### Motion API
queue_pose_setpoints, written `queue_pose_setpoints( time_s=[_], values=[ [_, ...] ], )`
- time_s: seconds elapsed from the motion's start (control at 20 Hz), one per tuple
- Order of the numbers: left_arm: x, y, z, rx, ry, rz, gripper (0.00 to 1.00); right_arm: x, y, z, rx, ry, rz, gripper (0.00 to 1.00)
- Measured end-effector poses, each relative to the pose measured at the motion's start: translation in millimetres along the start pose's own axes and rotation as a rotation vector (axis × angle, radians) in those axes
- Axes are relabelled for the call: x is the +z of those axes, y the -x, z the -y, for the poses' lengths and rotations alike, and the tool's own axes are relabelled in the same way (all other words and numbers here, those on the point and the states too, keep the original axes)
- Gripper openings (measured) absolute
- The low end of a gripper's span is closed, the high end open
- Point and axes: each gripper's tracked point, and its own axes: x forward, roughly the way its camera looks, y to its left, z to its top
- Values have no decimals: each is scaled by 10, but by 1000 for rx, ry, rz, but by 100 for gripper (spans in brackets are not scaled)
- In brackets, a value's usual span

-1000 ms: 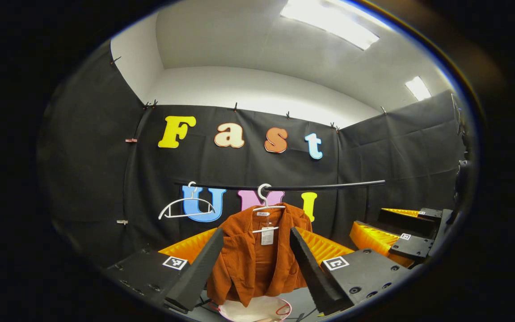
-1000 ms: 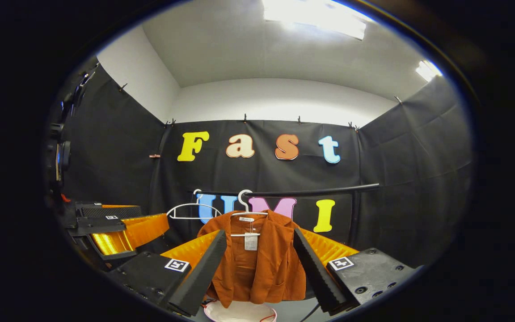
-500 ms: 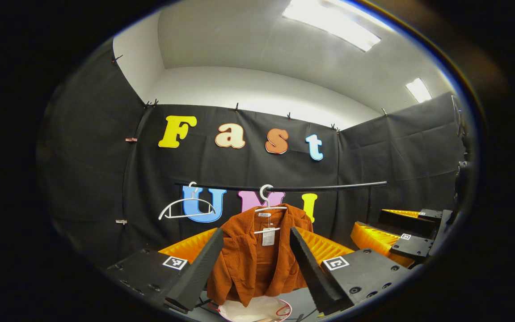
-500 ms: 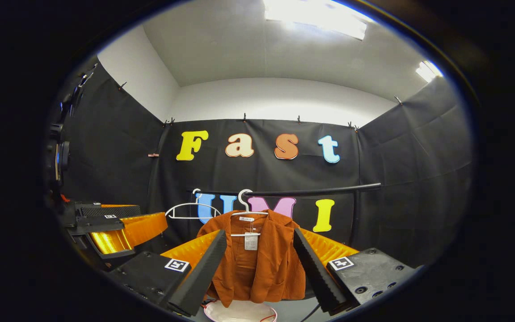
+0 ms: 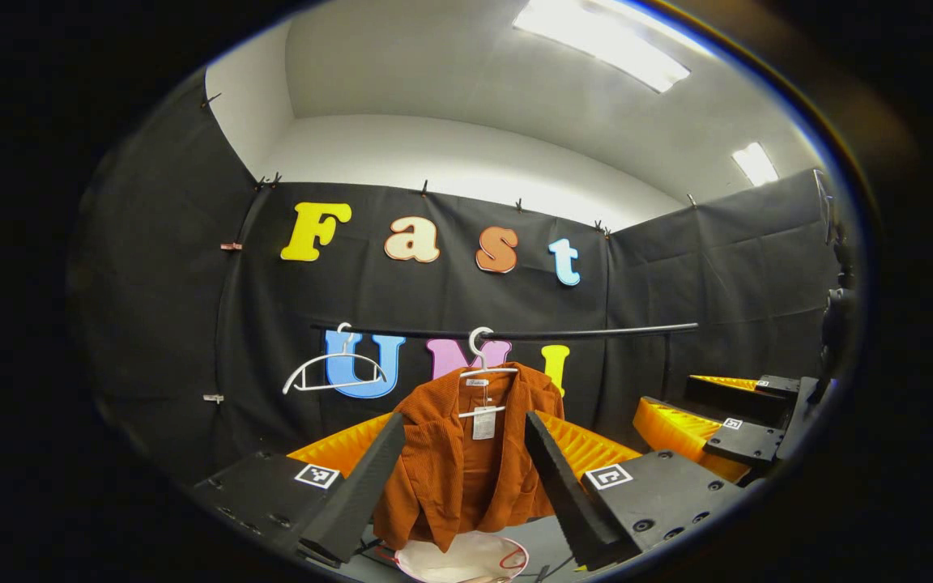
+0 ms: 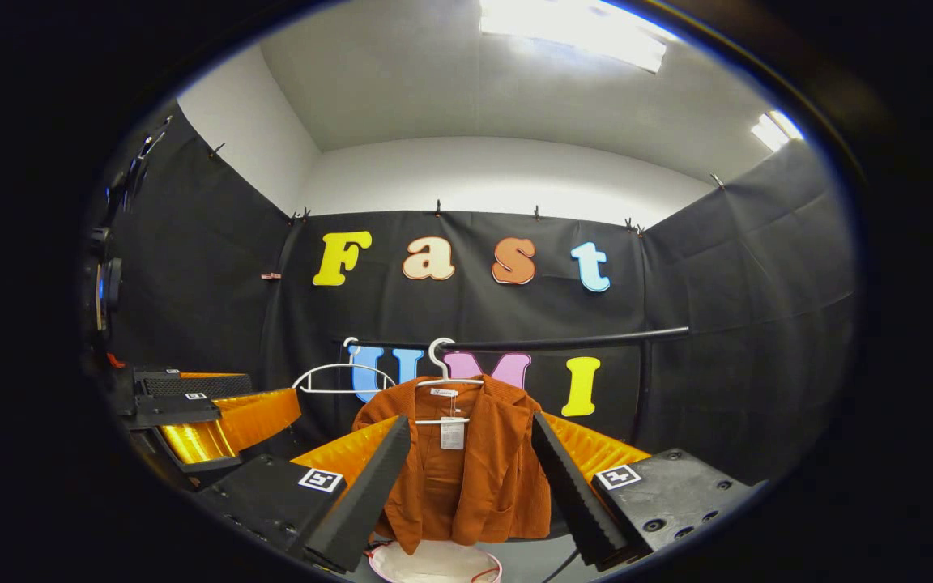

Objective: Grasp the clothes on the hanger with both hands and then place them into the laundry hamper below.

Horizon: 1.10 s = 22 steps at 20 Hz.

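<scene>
Illumination comes from rectangular white ceiling light panels [image 5: 600,42] [image 6: 572,31], overexposed to glare in both views. The pale upper wall is bright; the black cloth walls remain dim. Focus is sharp centrally. Fisheye distortion bends the straight black hanging rail [image 5: 515,334] and darkens the edges.

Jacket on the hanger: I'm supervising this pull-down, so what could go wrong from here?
The orange jacket hangs on a white hanger hooked over the rail; tugging may drag the hanger along. The hamper sits partly under the hem, so a drop could miss. Both grippers are open and apart from the cloth.
</scene>
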Motion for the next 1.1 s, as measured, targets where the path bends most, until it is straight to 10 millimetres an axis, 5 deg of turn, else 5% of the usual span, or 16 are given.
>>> queue_pose_setpoints(
  time_s=[0.65, 0.85, 1.1],
  values=[
    [-198, -99, -243, -86, 23, -41, 94, -233, -57, -146, -87, 38, -44, 97],
    [-316, -317, -276, -77, 25, -49, 94, -394, -376, -106, -74, 25, -53, 97],
    [-455, -886, -289, -30, 40, -33, 94, -687, -1048, -39, -13, 10, -45, 97]
  ],
)
